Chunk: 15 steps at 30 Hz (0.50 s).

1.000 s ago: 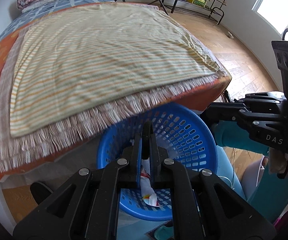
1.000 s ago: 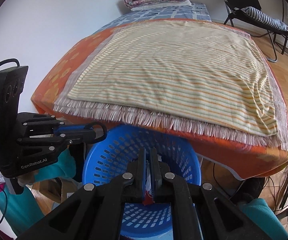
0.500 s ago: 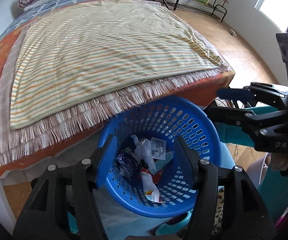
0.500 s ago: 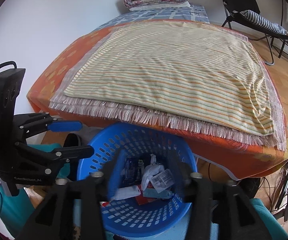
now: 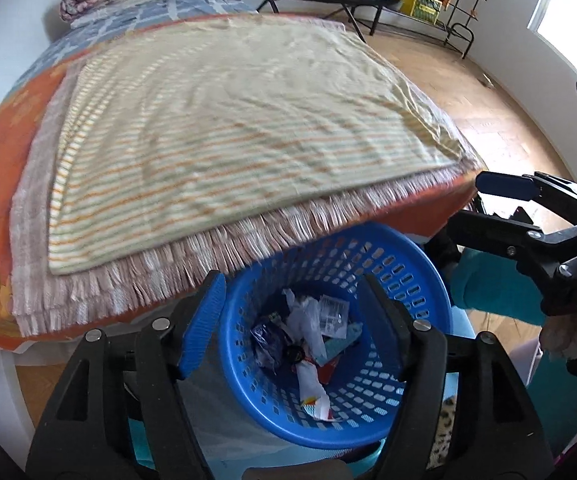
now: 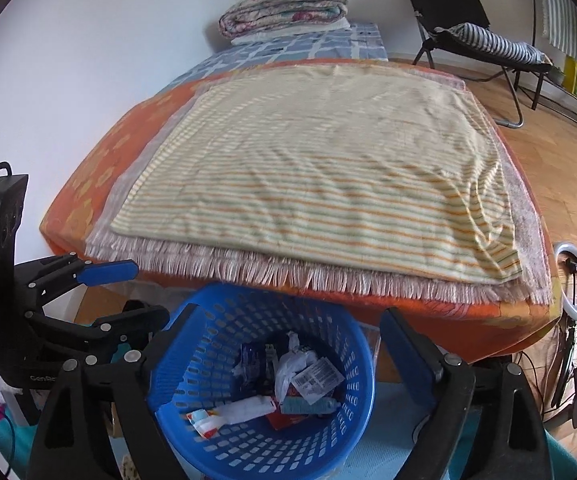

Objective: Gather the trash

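Both grippers, left gripper (image 5: 292, 320) and right gripper (image 6: 284, 356), are hanging with jaws just released, empty, over crumpled wrappers (image 6: 288, 384) in the blue basket (image 6: 216, 332); "DAS" is showing.

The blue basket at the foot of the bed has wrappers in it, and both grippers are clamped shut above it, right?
Not quite. The blue basket at the foot of the bed does hold wrappers, but neither gripper is shut: the left gripper and the right gripper both stand open over it, their jaws having just been opening, with nothing between them. Each wrist view shows it.
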### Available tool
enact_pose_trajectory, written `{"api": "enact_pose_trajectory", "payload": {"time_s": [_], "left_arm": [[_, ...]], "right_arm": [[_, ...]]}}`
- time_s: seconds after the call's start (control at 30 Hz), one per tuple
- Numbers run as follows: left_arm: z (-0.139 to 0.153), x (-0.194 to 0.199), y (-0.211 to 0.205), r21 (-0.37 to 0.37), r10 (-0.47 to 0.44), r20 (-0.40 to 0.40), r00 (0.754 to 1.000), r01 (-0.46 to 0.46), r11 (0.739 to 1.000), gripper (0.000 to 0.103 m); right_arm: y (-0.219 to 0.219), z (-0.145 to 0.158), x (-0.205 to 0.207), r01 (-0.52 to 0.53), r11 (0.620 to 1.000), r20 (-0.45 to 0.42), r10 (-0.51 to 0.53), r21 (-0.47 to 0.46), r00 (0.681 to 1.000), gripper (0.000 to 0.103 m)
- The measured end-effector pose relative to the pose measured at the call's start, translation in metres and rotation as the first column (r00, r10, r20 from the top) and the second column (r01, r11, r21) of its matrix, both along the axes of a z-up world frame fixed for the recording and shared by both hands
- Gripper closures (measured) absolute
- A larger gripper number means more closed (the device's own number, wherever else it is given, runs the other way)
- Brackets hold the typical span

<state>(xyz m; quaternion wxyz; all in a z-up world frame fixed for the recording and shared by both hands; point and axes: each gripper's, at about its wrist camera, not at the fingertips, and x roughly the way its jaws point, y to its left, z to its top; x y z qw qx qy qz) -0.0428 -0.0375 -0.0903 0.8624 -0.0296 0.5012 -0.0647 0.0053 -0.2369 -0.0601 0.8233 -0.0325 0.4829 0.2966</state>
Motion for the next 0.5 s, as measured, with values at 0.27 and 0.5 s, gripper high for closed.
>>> {"api": "enact_pose_trajectory", "payload": {"time_s": [0.27, 0.5], "left_arm": [[0.022, 0.005, 0.0, 0.017, 0.021, 0.073, 0.997, -0.023, 1.0, 0.023], [0.044, 0.012, 0.008, 0.001, 0.073, 0.112, 0.991, -0.073, 0.997, 0.022]], "right_arm": [[0.001, 0.024, 0.004, 0.034, 0.999, 0.076, -0.037, 0.035, 0.996, 0.01], [0.002, 0.05, 0.008, 0.049, 0.994, 0.123, -0.061, 0.098, 0.99, 0.01]]}}
